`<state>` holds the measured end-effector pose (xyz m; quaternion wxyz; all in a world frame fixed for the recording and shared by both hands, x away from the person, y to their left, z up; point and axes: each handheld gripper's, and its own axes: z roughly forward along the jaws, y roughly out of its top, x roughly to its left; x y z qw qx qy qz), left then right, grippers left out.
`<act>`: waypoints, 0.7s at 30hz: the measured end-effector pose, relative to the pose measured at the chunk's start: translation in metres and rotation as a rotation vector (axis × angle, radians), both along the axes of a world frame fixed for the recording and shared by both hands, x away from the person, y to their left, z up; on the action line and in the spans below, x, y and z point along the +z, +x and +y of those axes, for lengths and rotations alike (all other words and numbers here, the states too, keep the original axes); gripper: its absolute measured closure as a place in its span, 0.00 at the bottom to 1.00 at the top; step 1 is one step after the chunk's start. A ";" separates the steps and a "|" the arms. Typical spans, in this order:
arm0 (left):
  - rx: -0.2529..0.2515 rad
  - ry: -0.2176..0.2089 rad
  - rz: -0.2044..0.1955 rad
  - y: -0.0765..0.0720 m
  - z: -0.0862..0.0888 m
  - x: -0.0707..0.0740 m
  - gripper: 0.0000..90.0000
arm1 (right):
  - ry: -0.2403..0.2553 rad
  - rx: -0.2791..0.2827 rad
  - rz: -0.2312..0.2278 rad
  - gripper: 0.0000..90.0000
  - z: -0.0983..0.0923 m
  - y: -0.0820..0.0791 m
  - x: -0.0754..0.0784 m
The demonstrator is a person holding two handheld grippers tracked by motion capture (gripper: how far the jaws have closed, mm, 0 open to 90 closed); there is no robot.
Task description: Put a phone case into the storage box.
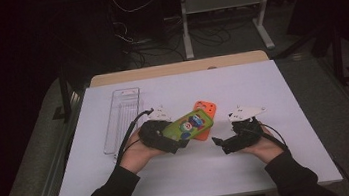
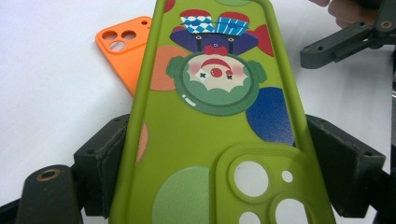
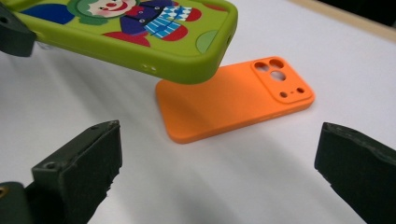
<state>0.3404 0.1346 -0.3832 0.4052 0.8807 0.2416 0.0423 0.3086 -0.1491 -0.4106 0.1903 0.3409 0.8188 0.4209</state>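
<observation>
White sheeting covers our table (image 1: pixel 271 166), with dark floor and desk legs beyond. We count two phone cases and one clear tray (image 1: pixel 122 118) standing empty at the left. Our left gripper (image 1: pixel 180 143) is clamped on the green clown case (image 2: pixel 205 140), holding it above the table and partly over the orange case (image 3: pixel 233 100), which lies flat on the sheet. Our right gripper (image 1: pixel 220 144) hangs nearby with jaws apart, holding nothing. We judge the work half begun: one case lifted, the orange one untouched.
</observation>
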 end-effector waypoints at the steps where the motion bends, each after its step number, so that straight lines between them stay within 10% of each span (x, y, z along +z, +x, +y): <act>1: 0.001 -0.002 0.000 0.000 -0.001 0.000 0.17 | -0.008 -0.002 -0.008 0.00 0.000 0.000 0.000; 21: -0.013 -0.006 0.003 -0.001 -0.001 0.000 0.17 | -0.227 0.035 -0.173 0.00 0.012 -0.009 -0.003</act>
